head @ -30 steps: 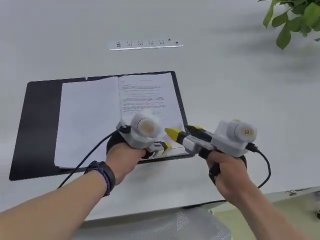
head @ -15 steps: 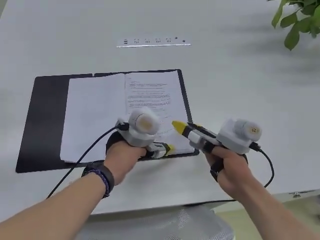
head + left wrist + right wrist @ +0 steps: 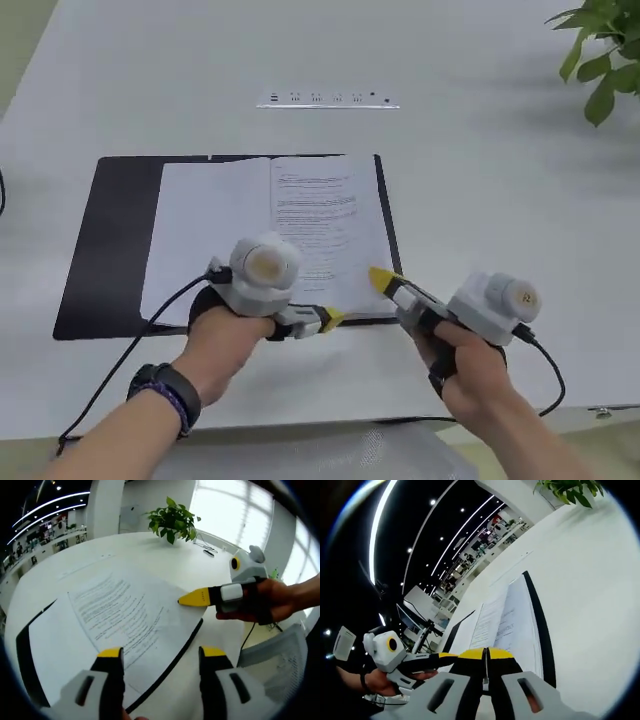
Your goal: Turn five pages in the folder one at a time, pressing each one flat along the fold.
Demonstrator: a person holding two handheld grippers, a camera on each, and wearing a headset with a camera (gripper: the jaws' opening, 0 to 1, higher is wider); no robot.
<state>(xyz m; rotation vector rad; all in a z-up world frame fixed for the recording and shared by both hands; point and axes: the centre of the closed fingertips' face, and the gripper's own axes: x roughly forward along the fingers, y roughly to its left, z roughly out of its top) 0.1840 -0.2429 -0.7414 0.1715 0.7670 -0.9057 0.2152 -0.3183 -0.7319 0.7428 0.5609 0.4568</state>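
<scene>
The folder (image 3: 110,240) is laid open on the white surface (image 3: 480,180), with a printed page (image 3: 325,235) on its right half. The left tool (image 3: 325,320) is held at the folder's near edge, jaws parted and empty. The right tool (image 3: 380,279) is closed on nothing, its tip at the page's near right corner.

Right gripper (image 3: 378,279) has seemingly drawn back toward the folder's (image 3: 110,250) edge.

Printed lines cover the right-hand page (image 3: 325,235) of the folder (image 3: 110,250), all too small to read; the markings on the socket strip (image 3: 328,99) are equally illegible
</scene>
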